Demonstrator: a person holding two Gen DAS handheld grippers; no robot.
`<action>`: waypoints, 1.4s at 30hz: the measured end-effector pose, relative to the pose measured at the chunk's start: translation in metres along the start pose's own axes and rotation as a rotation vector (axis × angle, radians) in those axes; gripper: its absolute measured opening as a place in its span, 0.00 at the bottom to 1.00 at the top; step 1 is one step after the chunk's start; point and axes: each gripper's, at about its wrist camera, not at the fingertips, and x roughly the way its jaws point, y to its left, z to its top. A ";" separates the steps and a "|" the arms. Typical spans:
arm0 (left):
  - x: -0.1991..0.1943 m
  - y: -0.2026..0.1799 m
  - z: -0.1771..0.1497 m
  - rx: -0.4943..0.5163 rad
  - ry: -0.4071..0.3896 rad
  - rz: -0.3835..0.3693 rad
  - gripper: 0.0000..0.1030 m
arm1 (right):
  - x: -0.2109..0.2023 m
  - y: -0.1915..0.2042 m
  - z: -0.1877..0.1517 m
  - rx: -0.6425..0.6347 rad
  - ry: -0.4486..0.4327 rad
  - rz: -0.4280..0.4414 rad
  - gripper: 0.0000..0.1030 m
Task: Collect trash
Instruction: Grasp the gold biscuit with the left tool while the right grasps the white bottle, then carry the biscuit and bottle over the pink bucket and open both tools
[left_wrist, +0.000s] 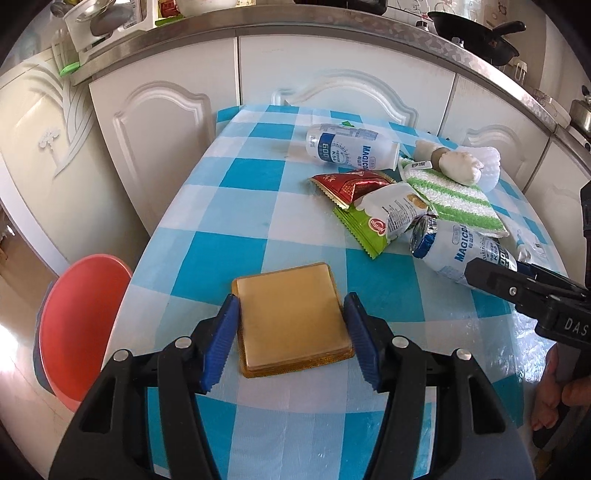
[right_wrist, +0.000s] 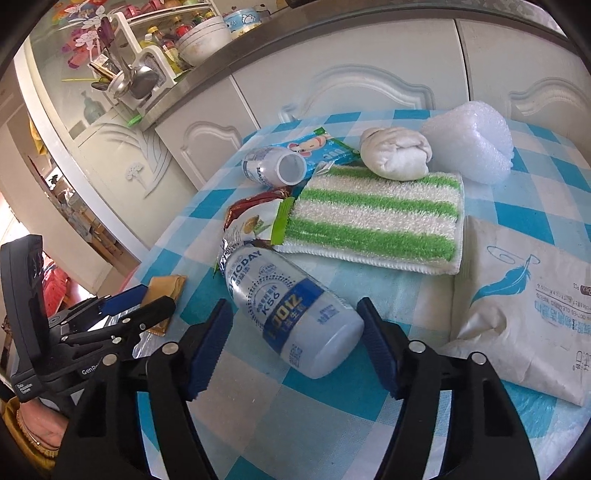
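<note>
My open left tongs (left_wrist: 291, 325) straddle the yellow wrapper (left_wrist: 291, 317), my open right tongs (right_wrist: 295, 332) the near bottle (right_wrist: 291, 314), each lined up for pickup.

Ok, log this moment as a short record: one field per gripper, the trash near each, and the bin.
left gripper: open, jaws either side of the flat yellow packet, not closed on it
right gripper: open, straddling the lying white bottle
second bottle: on its side, uncapped, farther back
snack wrappers: piled beside the green striped cloth
red bin: below the table edge, left
</note>
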 end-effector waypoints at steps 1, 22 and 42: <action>-0.002 0.002 -0.001 -0.003 0.000 -0.006 0.57 | 0.000 0.000 0.000 -0.002 0.005 -0.001 0.61; -0.030 0.031 -0.024 -0.040 -0.057 -0.155 0.57 | -0.027 0.028 -0.029 -0.032 -0.070 -0.140 0.46; -0.065 0.090 -0.029 -0.116 -0.136 -0.172 0.58 | -0.044 0.085 -0.025 -0.016 -0.084 -0.100 0.45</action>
